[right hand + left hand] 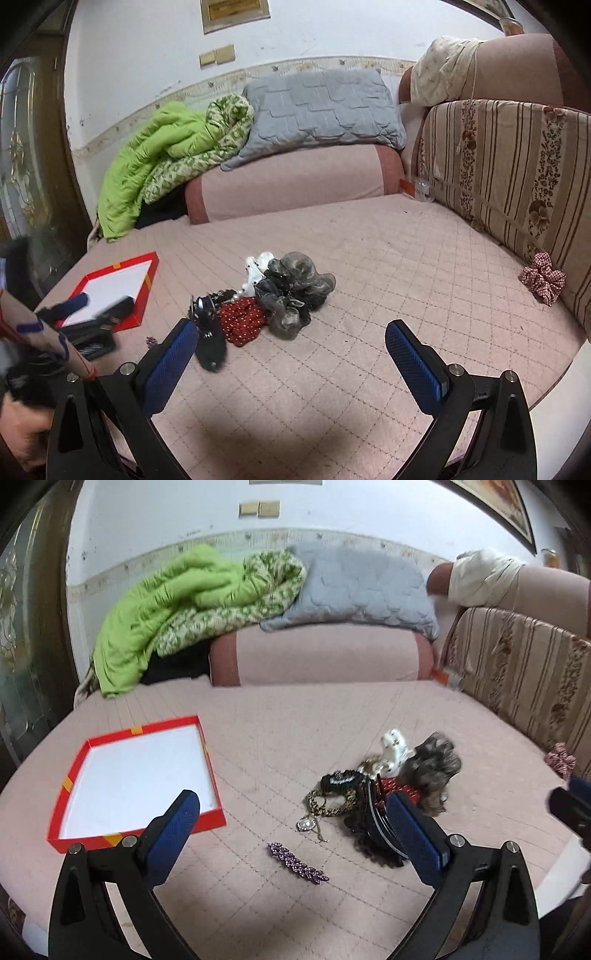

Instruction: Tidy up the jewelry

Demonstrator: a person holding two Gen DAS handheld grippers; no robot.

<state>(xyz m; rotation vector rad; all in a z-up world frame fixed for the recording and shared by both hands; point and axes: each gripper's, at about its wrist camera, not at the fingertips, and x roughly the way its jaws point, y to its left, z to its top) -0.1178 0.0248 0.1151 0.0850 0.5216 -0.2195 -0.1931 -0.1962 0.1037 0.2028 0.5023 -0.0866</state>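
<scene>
The left gripper (291, 819) hovers low over the pink quilted bed (295, 716) with its two blue-padded fingers spread wide and nothing between them. The pile of jewelry (376, 794) lies just ahead of its right finger, partly hidden behind that pad, while one purple leaf-shaped hair clip (297, 862) lies apart from the pile, on the cover between the two fingers. A red tray (88, 744) with a white floor sits ahead and to the left, its near edge behind the left finger.

The right gripper (291, 343) is likewise wide open and holds nothing; the same pile (258, 299) sits ahead of its left finger.

The pile is a tangle (hard to count piece by piece): a grey gauzy scrunchie (295, 291), a red beaded piece (242, 319), a white bow (256, 271), black hair bands and a gold chain with one round pendant (306, 824). One checked red scrunchie (543, 278) lies well apart, against the striped cushion (517, 177).
</scene>
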